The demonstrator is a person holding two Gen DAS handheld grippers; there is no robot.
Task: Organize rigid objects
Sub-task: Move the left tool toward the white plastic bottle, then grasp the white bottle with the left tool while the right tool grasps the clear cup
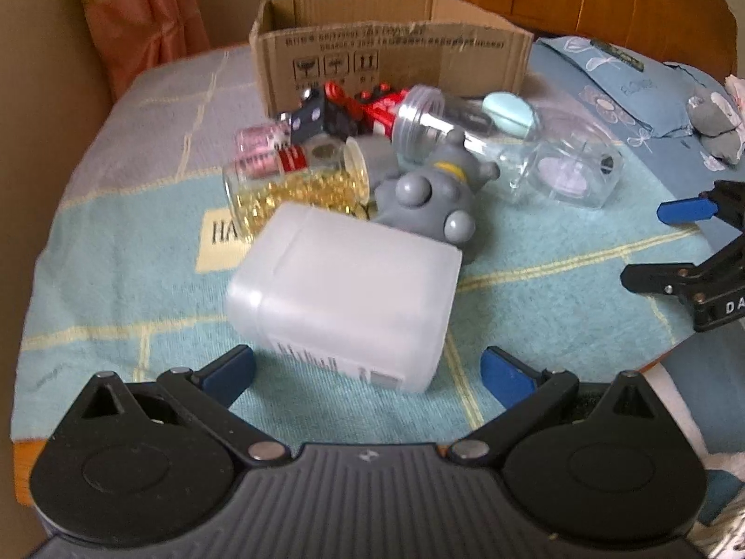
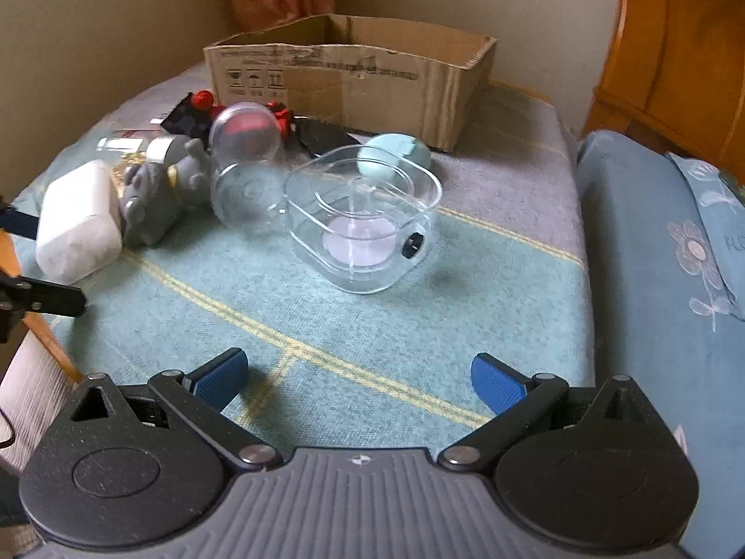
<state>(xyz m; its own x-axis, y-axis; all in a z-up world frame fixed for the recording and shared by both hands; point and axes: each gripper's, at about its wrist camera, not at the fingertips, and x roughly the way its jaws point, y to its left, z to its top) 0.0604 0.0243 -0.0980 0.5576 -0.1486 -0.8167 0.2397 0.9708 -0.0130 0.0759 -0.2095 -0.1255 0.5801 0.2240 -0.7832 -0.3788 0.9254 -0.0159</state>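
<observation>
On the left, we hold the left gripper with fingers spread around the frosted white box, not yet pinching. Rightward, the right gripper, fingers spread, faces the clear container; next we should close and carry to the cardboard box.

Towel-covered table, cardboard box

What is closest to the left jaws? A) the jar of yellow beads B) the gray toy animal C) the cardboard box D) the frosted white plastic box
D: the frosted white plastic box lies right between the open left gripper tips, nearer than the gray toy animal.
</observation>
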